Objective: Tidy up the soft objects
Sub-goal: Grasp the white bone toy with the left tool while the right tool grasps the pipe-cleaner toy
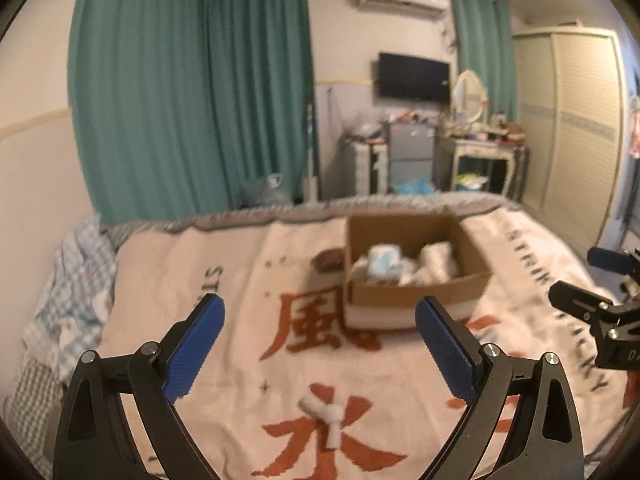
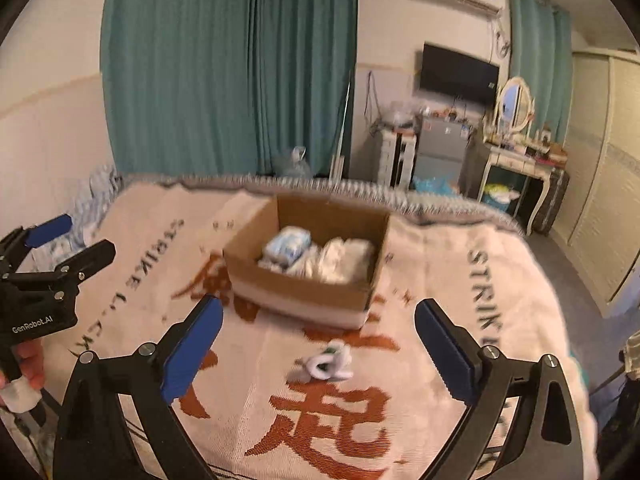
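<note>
A cardboard box (image 1: 416,294) stands on the bed and holds several rolled white and pale blue soft items (image 1: 404,264). It also shows in the right wrist view (image 2: 304,284). My left gripper (image 1: 320,340) is open and empty above a small white rolled sock (image 1: 325,420) lying on the blanket. My right gripper (image 2: 318,344) is open and empty above a white bundle with a green spot (image 2: 326,362). The right gripper shows at the right edge of the left wrist view (image 1: 576,280). The left gripper shows at the left edge of the right wrist view (image 2: 68,240).
A pink blanket (image 1: 248,272) with red characters covers the bed. A small brown thing (image 1: 330,260) lies left of the box. Checked bedding (image 1: 76,280) is piled at the bed's left edge. Teal curtains, a dresser and a wardrobe stand beyond the bed.
</note>
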The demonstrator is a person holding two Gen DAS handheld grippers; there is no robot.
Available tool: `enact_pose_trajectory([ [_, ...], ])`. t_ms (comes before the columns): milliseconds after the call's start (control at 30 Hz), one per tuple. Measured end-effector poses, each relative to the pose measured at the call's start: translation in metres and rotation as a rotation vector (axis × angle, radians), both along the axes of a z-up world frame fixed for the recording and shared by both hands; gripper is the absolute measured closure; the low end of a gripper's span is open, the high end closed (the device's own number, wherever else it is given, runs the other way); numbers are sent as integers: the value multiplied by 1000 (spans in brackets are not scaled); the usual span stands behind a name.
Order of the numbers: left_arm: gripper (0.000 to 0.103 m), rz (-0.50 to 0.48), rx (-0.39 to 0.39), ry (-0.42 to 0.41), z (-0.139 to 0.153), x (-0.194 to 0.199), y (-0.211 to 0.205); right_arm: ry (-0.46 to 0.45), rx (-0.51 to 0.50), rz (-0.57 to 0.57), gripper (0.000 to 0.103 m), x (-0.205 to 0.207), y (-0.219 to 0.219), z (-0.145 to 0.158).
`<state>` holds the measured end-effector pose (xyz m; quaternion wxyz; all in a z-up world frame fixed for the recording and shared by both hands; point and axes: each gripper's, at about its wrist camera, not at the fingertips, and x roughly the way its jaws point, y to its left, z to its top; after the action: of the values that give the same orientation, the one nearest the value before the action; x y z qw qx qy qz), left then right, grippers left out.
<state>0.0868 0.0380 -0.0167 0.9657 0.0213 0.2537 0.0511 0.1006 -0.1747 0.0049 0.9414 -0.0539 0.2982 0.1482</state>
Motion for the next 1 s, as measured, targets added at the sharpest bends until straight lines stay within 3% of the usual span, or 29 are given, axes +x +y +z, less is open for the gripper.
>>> enact_pose_trajectory([
  [267, 5, 41, -73, 182, -87, 25, 15, 163, -24, -33, 6, 57, 13, -100],
  [467, 5, 3, -49, 273, -138, 41, 16, 236, -3, -90, 7, 80, 7, -153],
  [700, 6, 7, -120, 434, -192, 57, 23, 289, -1, -124, 31, 98, 10, -184],
  [767, 7, -1, -154, 438, -195, 58, 24, 295, -1, -133, 43, 100, 10, -189],
  [867, 7, -7, -165, 417, -194, 57, 23, 286, -13, -140, 48, 99, 11, -190],
  [1000, 10, -2, -168, 450, -197, 55, 21, 268, -10, -144, 49, 97, 10, -185],
])
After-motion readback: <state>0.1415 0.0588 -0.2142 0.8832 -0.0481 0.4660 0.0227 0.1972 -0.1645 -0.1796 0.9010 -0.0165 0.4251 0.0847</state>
